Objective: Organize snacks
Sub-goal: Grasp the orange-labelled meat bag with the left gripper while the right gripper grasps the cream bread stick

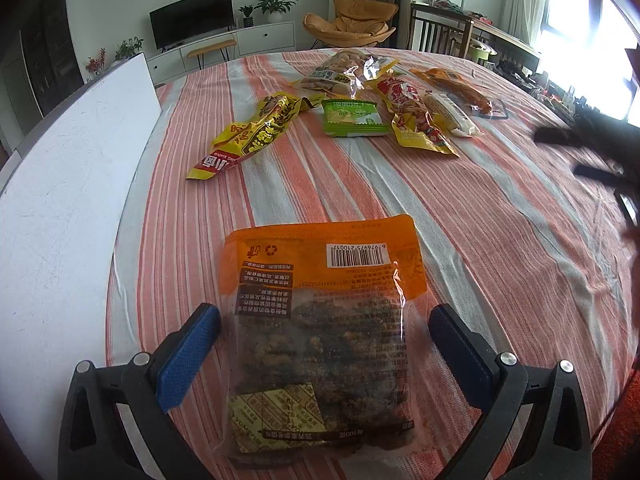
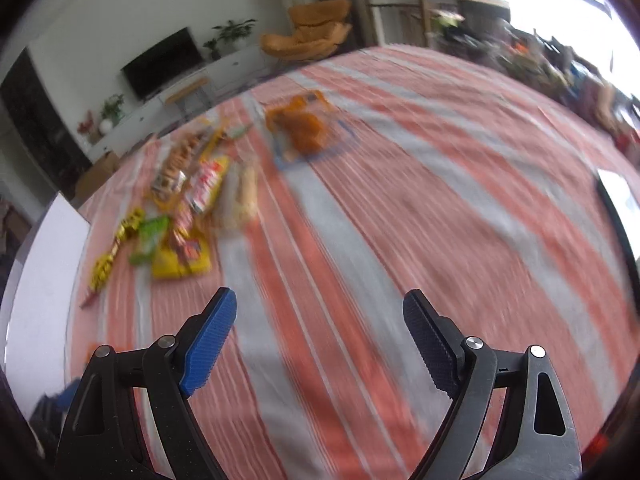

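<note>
Left wrist view, left to right: white board [image 1: 76, 168] along the table edge at 9 o'clock. Striped orange/grey tablecloth [image 1: 500, 240] covers the rest. Left gripper [image 1: 324, 320] jaws wide apart, blue pads either side of an orange-topped snack bag [image 1: 320, 332] lying flat, barcode end pointing away, dark contents showing through the clear lower half. Pads flank the bag; can't tell whether either one touches it, and it isn't clamped.

Snack pile at 12 o'clock: yellow packet [image 1: 256, 128] leftmost, green packet [image 1: 354, 118] beside it, clear bag of nuts [image 1: 344, 70] behind, red-and-yellow packet [image 1: 416, 118] right of the green one, pale wrapped stick [image 1: 452, 114] touching that, orange-contents pack [image 1: 464, 88] furthest right. Dark blurred shape at 3 o'clock looks like the other gripper's fingers [image 1: 560, 136].

Right wrist view, heavy motion blur: right gripper [image 2: 320, 312] jaws spread, nothing between them, above bare cloth. Snack pile [image 2: 188, 208] at 10 o'clock, orange pack [image 2: 304, 128] apart at 12 o'clock. Flat dark-rimmed object [image 2: 620, 200] at 3 o'clock, unidentifiable.
</note>
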The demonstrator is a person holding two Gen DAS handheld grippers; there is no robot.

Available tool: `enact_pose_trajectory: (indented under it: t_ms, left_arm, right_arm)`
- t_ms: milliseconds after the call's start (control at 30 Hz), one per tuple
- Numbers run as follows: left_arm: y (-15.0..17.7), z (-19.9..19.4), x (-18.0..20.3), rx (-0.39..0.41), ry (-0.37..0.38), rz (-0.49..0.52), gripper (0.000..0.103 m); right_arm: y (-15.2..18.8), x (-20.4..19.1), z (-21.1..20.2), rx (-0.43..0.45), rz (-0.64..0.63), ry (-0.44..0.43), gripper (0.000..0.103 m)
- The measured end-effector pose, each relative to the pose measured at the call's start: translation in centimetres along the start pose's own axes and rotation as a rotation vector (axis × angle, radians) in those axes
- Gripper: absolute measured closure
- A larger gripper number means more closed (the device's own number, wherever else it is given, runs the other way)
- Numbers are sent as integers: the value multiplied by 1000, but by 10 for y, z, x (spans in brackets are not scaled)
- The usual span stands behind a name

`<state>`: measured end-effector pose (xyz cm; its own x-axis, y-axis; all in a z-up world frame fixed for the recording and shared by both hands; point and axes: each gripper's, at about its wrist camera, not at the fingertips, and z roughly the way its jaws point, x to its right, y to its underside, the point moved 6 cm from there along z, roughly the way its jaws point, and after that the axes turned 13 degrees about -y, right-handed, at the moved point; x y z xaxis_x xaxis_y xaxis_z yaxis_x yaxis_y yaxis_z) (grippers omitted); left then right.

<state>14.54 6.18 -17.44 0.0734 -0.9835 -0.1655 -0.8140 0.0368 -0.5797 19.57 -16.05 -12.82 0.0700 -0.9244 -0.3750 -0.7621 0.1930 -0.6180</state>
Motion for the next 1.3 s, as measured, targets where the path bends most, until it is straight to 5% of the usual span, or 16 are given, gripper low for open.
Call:
enact_pose_trajectory:
  t_ms: [133,233,300,367,500,633,733,867,1000,1167,1233,1300]
  left_arm:
    - [0,0,0,0,0,0,0]
    - [0,0,0,0,0,0,0]
    - [1,-1,0,0,0,0,0]
    - [2,-4,-1,0,0,0,0]
    - [2,-4,-2,0,0,0,0]
    - [2,-4,-2,1,0,0,0]
    - [2,-4,-2,1,0,-1,0]
    - [2,-3,-2,1,0,-1,0]
    - [2,-3,-2,1,0,-1,0]
    - [2,-3,-2,1,1,-1,0]
    - [2,-3,-2,1,0,-1,0]
    - [2,-4,-2,1,1,-1,0]
  right_arm:
    - [-52,-29,61,-137,-122,-15,18]
    - [-57,-43,107,-260,-156,-13,20]
    - [-60,-50,121,-250,-156,-26,22]
    - [-62,-53,125,-256,-137,-56,49]
    - [-54,-60,116,-277,-128,-119,68]
    - [-39,-59,86,-242,-76,-235,66]
    - [-34,-44,60,-178,-23,-265,55]
    - [-48,-12,36,-97,19,-195,55]
    - [-57,-5,46,-141,5,-162,55]
    - [-35,-50,78,-293,-27,-211,51]
    - [-17,-70,96,-339,-100,-138,40]
    - [-13,-83,99,-286,-199,-51,46]
